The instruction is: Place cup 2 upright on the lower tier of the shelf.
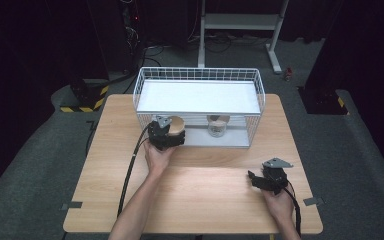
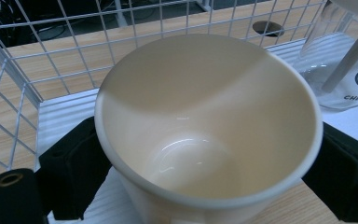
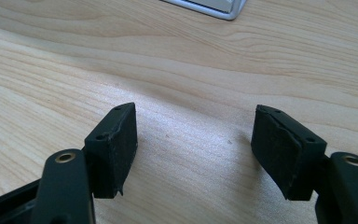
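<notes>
- Two grippers on record. High view: the left gripper sits at the open front of the wire basket, near that basket's front-left corner, clamped around a cream mug. A glass jar stands on the same lower shelf, well apart toward the basket's right side. The right gripper rests near the table's front-right corner, far from the mug; the left hand is plainly the nearer.
- Left gripper view: the mug stands upright, mouth up, between the two black pads, which press its wall on either side. Its base is just over the shelf's front edge, basket mesh behind, the jar beyond. Judged next move: straight in or out along the shelf.
- Right gripper view: jaws half-wide, nothing between them, bare wood beneath.
</notes>
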`<state>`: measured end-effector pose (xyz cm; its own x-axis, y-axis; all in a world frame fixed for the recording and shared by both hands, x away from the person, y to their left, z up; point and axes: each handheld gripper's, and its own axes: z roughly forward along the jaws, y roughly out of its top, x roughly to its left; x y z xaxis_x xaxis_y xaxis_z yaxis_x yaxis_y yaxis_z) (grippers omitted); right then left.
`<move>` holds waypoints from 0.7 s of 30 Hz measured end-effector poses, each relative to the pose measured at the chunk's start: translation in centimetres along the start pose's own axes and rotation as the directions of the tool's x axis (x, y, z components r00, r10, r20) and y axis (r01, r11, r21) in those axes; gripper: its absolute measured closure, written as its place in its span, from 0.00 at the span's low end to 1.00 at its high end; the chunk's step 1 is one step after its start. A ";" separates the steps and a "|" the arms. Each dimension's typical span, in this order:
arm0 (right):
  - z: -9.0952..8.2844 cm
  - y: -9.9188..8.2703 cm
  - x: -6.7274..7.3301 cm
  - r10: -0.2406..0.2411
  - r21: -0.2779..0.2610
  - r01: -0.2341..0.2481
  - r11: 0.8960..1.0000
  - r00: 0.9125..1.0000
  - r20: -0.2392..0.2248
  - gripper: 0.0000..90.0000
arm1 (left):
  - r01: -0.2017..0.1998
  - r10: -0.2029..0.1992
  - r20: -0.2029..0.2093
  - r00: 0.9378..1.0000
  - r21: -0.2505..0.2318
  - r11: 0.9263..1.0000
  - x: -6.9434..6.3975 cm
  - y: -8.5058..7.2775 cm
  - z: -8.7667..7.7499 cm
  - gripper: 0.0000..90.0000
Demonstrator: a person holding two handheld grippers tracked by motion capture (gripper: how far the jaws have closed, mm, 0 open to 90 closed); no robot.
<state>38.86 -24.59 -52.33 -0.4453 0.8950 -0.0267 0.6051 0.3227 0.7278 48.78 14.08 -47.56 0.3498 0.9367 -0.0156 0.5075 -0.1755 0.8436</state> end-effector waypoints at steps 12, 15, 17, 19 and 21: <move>0.0 0.0 0.0 -0.001 0.000 0.001 1.000 1.000 0.001 0.35 | 0.015 -0.015 0.013 1.000 -0.008 1.000 0.4 0.0 -0.2 0.05; 0.0 0.0 0.0 -0.001 -0.001 0.001 1.000 1.000 0.001 0.35 | 0.007 -0.007 0.013 1.000 -0.008 1.000 0.5 -0.1 -0.4 0.03; 0.0 0.0 0.0 -0.001 -0.001 0.001 1.000 1.000 0.001 0.35 | 0.009 -0.009 0.015 1.000 -0.010 1.000 0.5 -0.2 -0.5 0.03; 0.0 0.0 0.0 -0.001 -0.001 0.001 1.000 1.000 0.001 0.35 | 0.009 -0.009 0.015 1.000 -0.012 1.000 0.5 -0.2 -0.6 0.03; 0.0 0.0 0.0 -0.001 -0.001 0.001 1.000 1.000 0.001 0.35 | 0.007 -0.007 0.012 1.000 -0.014 1.000 0.5 -0.2 -0.6 0.03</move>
<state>38.86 -24.59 -52.33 -0.4455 0.8948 -0.0283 0.6040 0.3238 0.7282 48.36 14.80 -47.41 0.3558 0.9341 -0.0275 0.4985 -0.1649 0.8511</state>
